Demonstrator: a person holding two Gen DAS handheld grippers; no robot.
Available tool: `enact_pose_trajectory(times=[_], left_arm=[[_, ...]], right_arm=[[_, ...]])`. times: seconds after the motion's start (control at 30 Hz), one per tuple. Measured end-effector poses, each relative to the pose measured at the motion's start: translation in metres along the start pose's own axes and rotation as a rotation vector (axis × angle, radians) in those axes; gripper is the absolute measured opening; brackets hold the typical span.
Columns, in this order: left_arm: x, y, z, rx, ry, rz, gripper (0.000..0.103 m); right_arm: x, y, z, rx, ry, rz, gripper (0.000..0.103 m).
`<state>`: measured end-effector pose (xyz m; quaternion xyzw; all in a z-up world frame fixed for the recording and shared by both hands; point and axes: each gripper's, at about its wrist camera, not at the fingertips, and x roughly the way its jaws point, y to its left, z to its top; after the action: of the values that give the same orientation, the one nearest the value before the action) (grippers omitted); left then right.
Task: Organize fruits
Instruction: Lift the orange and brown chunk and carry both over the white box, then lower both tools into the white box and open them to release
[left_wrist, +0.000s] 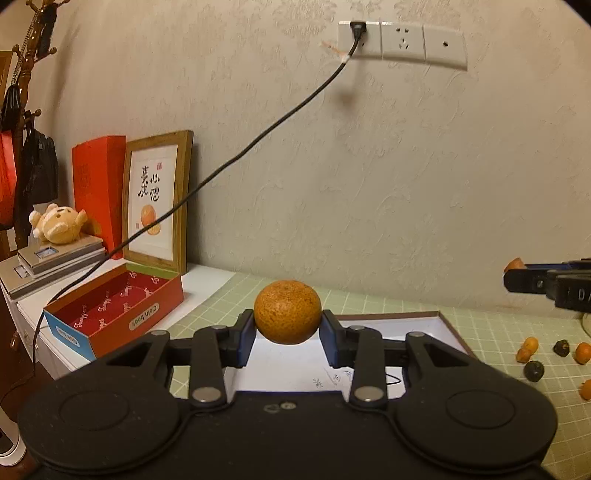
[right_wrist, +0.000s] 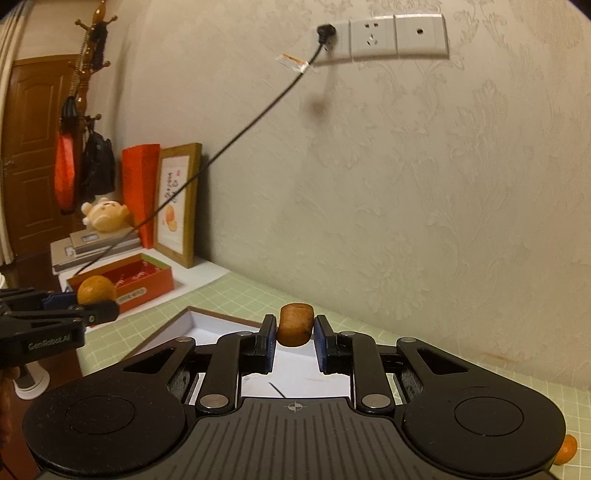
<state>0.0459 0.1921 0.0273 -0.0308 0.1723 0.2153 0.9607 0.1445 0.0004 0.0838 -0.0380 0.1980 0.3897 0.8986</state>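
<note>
My left gripper (left_wrist: 287, 326) is shut on a large orange mandarin (left_wrist: 287, 311) and holds it above a shallow white tray with a brown rim (left_wrist: 388, 316). My right gripper (right_wrist: 294, 332) is shut on a small squashed kumquat (right_wrist: 294, 324) above the same tray (right_wrist: 207, 320). The left gripper with the mandarin (right_wrist: 96, 290) shows at the left of the right wrist view. The right gripper shows at the right edge of the left wrist view (left_wrist: 517, 275) with the kumquat (left_wrist: 514, 264). Several small orange (left_wrist: 529, 345) and dark fruits (left_wrist: 534, 370) lie on the green mat to the right.
An open red box (left_wrist: 118, 306) stands left of the tray. Behind it are a framed picture (left_wrist: 157, 201), a red bag (left_wrist: 98, 184), books with a plush bear (left_wrist: 57, 223), and a black cable (left_wrist: 240, 151) from the wall socket. The wall is close behind.
</note>
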Motion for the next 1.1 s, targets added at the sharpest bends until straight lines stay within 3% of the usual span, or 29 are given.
enact_pose_trajectory(times=[0.53, 1.1], left_arm=[[0.048, 0.014, -0.006, 0.01, 0.084, 0.022, 0.028], [0.077, 0.016, -0.013, 0.005, 0.155, 0.026, 0.028]], right_arm=[[0.062, -0.026, -0.015, 0.008, 0.121, -0.044, 0.022], [0.094, -0.036, -0.025, 0.053, 0.179, -0.046, 0.022]])
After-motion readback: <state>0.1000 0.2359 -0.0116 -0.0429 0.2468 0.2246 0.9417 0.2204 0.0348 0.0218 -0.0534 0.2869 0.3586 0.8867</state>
